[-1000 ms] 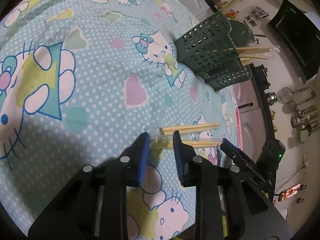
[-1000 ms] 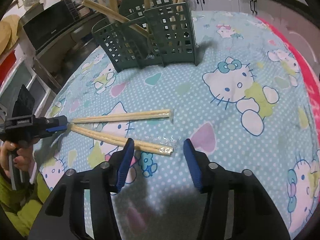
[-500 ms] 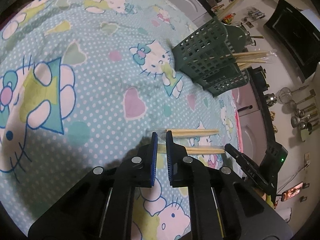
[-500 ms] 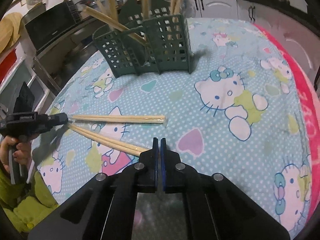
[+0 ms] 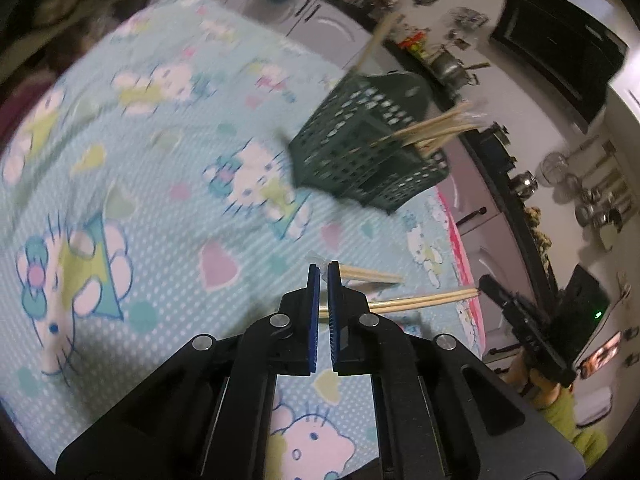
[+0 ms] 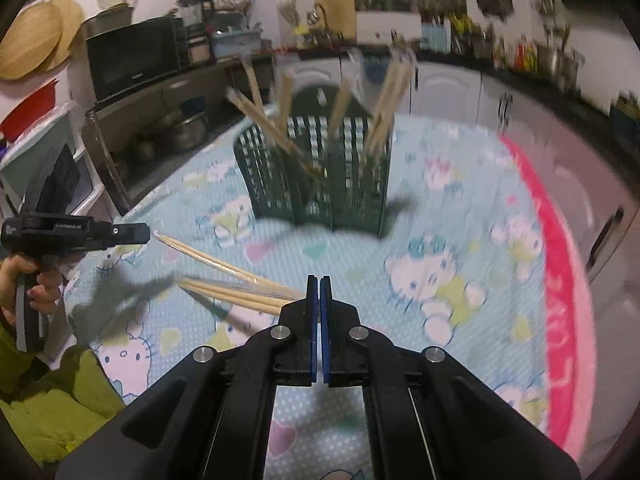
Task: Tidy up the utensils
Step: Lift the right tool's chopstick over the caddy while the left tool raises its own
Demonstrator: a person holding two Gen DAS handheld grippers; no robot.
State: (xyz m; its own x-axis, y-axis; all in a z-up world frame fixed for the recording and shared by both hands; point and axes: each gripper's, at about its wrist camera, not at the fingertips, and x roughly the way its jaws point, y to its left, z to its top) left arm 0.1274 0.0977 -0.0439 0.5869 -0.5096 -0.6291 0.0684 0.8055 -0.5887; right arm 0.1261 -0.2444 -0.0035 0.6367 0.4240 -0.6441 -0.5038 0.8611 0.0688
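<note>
Left wrist view, left to right: cartoon-print cloth (image 5: 160, 200) covering the surface; my left claw (image 5: 323, 270) at lower centre, jaws nearly together, pinching the wrapper end of one wrapped chopstick pair (image 5: 370, 274); a second chopstick pair (image 5: 424, 298) lying just right of it, its far end at my right claw (image 5: 486, 282); green slotted holder (image 5: 360, 156) at upper right of centre, chopsticks sticking out.

Right wrist view, left to right: left claw (image 6: 146, 234) at far left gripping one pair (image 6: 224, 264); second pair (image 6: 236, 298) running into my right claw (image 6: 319, 280), jaws closing on it; holder (image 6: 320, 184) at upper centre, blurred.
</note>
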